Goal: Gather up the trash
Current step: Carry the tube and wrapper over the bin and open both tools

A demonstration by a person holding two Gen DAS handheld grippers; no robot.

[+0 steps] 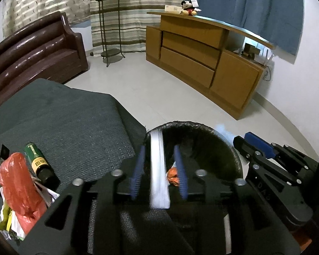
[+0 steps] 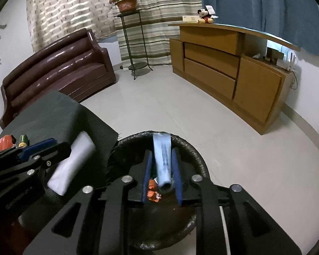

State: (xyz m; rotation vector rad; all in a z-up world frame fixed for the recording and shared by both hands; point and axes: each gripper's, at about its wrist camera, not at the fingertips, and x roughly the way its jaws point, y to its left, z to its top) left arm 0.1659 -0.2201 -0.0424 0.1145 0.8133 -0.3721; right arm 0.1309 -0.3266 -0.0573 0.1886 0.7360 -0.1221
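My left gripper [image 1: 159,148] hangs over a bin with a black liner [image 1: 202,125]. A flat white packet [image 1: 158,170], blurred, stands between its blue pads with a gap on each side. My right gripper [image 2: 161,154] is over the same bin [image 2: 193,148]. A light blue tube [image 2: 162,161], also blurred, sits loosely between its pads. An orange wrapper [image 2: 153,191] lies inside the bin. A red plastic bag [image 1: 17,182], a small green bottle [image 1: 37,161] and paper scraps lie on the dark-clothed table [image 1: 74,116] to the left.
A brown leather sofa [image 1: 36,48] stands behind the table. A wooden cabinet [image 1: 202,53] lines the far right wall and a metal plant stand [image 1: 110,27] is at the curtains. Pale tiled floor [image 1: 159,97] lies beyond the bin.
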